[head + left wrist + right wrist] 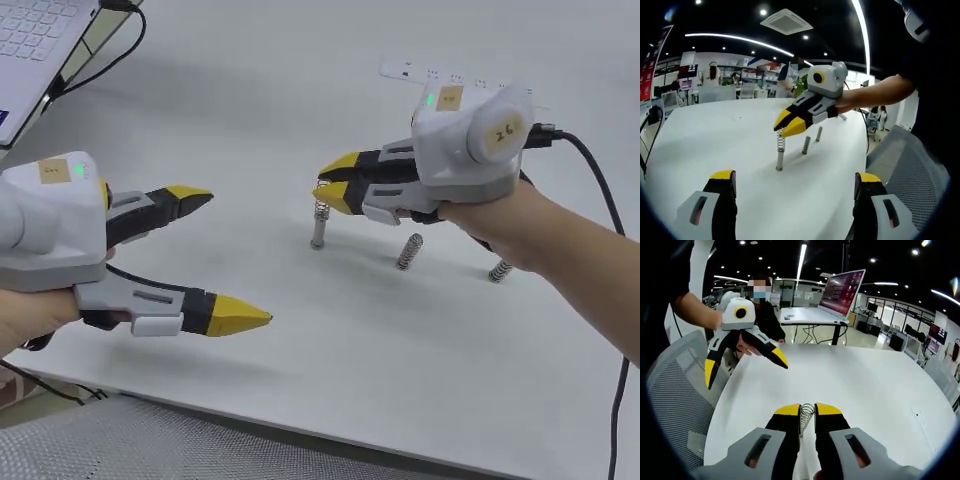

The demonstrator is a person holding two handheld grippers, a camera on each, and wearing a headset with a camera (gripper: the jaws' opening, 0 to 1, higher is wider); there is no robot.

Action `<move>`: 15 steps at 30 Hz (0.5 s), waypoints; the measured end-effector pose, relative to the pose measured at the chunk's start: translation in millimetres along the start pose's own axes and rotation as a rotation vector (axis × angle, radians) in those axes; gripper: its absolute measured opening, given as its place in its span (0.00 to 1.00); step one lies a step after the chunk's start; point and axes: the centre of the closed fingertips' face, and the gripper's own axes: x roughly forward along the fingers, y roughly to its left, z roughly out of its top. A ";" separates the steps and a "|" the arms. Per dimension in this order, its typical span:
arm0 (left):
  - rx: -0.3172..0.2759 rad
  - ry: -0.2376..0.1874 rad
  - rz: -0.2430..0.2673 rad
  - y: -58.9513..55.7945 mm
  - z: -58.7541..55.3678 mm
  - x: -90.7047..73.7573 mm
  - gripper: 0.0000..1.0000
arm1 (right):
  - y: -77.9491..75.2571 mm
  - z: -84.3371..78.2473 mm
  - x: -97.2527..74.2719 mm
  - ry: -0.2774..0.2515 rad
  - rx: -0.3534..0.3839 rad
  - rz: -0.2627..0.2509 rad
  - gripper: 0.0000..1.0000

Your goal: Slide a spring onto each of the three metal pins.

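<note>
Gripping a spring (pixel 321 212) with the right gripper (pixel 335 182), jaws nearly shut, I hold it upright on pin 1 (pixel 317 238) so it can slide down. My left gripper (pixel 225 258) hangs wide open, empty. Both pin 2 (pixel 409 251) and pin 3 (pixel 499 270) carry springs.

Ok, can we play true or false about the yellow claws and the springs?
1. The right gripper is pinching a spring. True.
2. The left gripper is holding a spring too. False: its jaws are wide open and hold nothing.
3. There is a laptop with a black cable plugged into it. True.
4. The table is black. False: it is white.
5. The pin under the pinched spring is lying flat. False: it stands upright on the table, with the spring around its top part.
</note>
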 end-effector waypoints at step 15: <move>-0.006 -0.001 0.003 1.4 -0.9 -3.0 0.95 | 2.5 -15.3 7.4 0.020 0.016 -0.007 0.08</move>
